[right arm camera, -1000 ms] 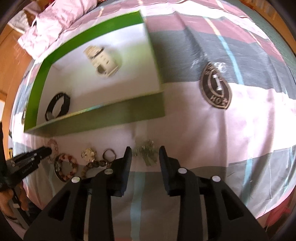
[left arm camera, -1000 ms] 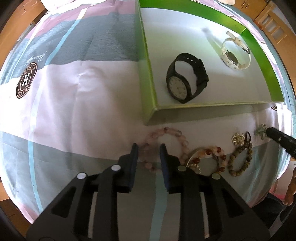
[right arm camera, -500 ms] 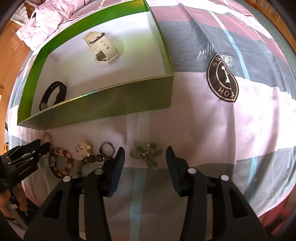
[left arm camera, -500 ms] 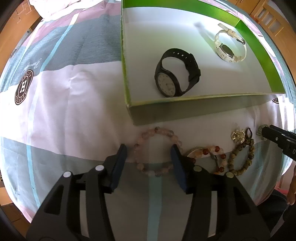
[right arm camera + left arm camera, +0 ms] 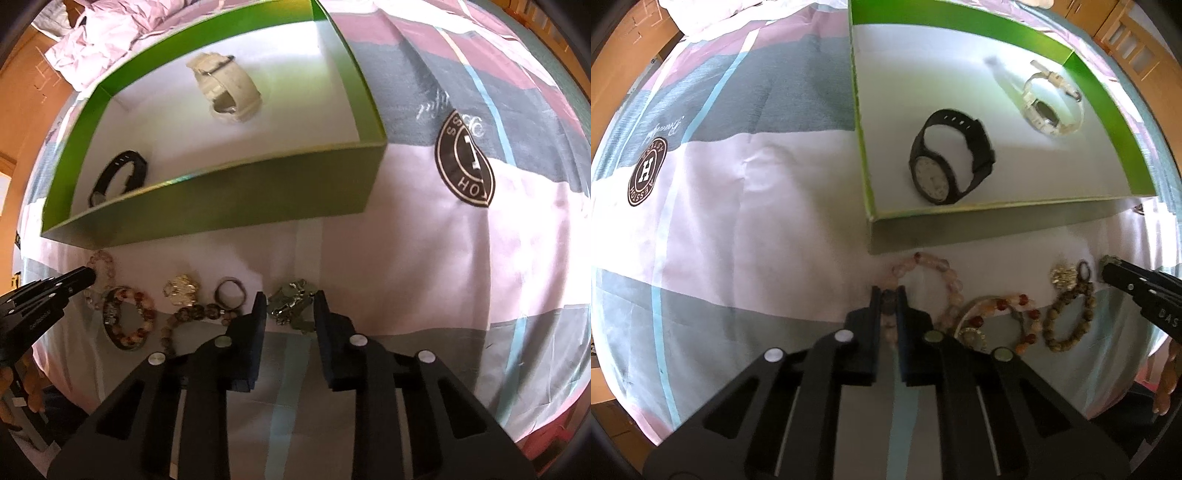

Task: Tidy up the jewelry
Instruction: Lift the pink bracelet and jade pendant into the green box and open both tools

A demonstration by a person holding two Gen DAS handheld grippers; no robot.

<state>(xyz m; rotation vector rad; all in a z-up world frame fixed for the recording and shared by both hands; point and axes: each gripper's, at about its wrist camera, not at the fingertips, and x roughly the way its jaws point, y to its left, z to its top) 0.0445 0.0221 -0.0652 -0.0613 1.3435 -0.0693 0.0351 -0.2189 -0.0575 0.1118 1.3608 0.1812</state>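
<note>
The left gripper (image 5: 888,295) points down at the bed and its jaws have just been closing. They now pinch one bead of the pale pink bead bracelet (image 5: 934,273), which lies on the bedspread (image 5: 757,206) close to the near wall of the green box (image 5: 997,225).

The right gripper (image 5: 290,306) also points down. Its jaws have just been closing too, and the silver brooch (image 5: 291,302) sits between them. They stand a little apart, right beside it, and I cannot tell if they press on it.

Between the two grippers, in a row along the near wall of the box, lie a red and orange bead bracelet (image 5: 1008,317), a brown bead bracelet (image 5: 1067,317), a small gold charm (image 5: 1063,276) and a dark ring (image 5: 231,291).

Inside the box, on its white floor, a black watch (image 5: 945,166) lies near the near left corner. A white watch (image 5: 1049,107) lies toward the far right side.

The bedspread has pink, grey and light blue stripes and a round brown badge (image 5: 646,171).
</note>
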